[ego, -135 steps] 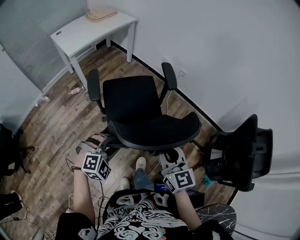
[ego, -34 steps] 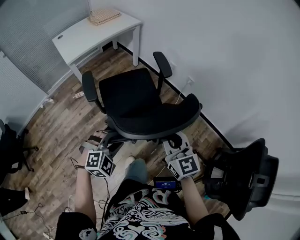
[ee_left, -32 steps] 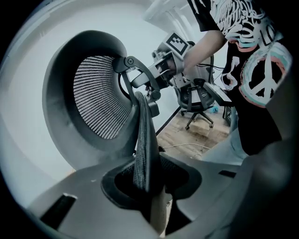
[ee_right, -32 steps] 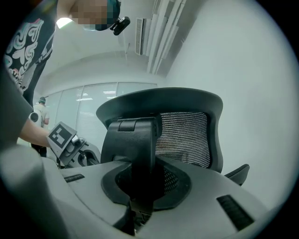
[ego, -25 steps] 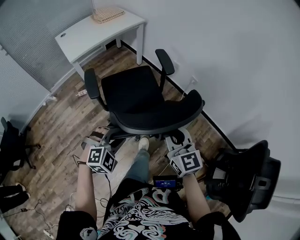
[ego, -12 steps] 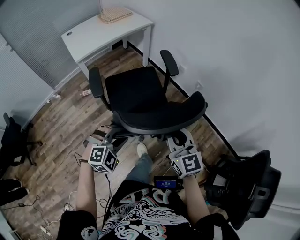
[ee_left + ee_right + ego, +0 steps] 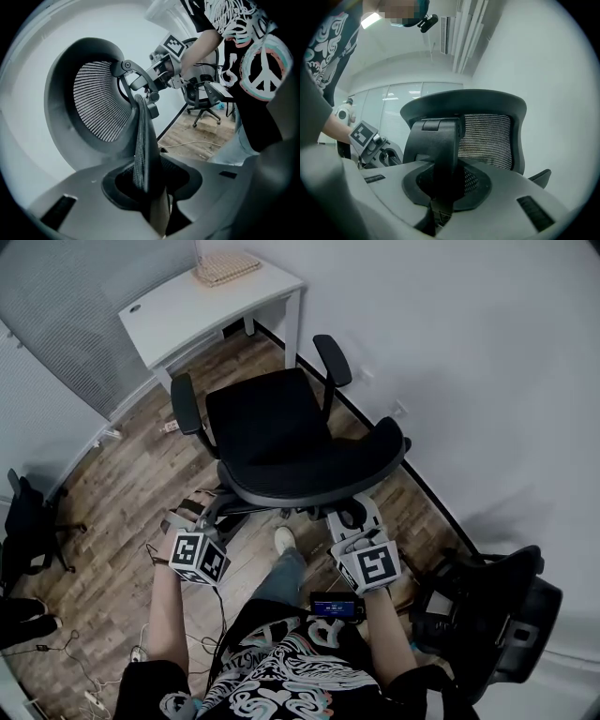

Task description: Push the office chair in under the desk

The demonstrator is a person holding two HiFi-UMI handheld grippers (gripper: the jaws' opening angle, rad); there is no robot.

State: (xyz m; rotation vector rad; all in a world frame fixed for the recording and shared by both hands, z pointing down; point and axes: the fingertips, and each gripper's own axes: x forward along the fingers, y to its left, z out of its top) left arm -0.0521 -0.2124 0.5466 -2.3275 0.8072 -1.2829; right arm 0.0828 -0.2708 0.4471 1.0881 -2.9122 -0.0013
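The black office chair (image 7: pixel 267 423) stands on the wood floor, its seat facing the white desk (image 7: pixel 187 306) in the far corner. Its mesh backrest (image 7: pixel 323 479) is nearest me. My left gripper (image 7: pixel 211 509) is shut on the backrest's left edge (image 7: pixel 143 150), whose mesh rim sits between the pads. My right gripper (image 7: pixel 352 517) is shut on the black support bracket (image 7: pixel 440 145) behind the backrest, and its jaws have just closed a little tighter on it. Each gripper shows in the other's view: the right gripper (image 7: pixel 164 65) and the left gripper (image 7: pixel 365 136).
A second black chair (image 7: pixel 487 615) stands close at the lower right by the white wall (image 7: pixel 469 381). Another dark chair (image 7: pixel 23 531) is at the left edge. Cables (image 7: pixel 56 662) lie on the floor. A woven object (image 7: pixel 225 266) rests on the desk.
The chair, with both grippers on its back, has rolled a little nearer the desk, and the person has stepped after it. Both grips are unchanged.
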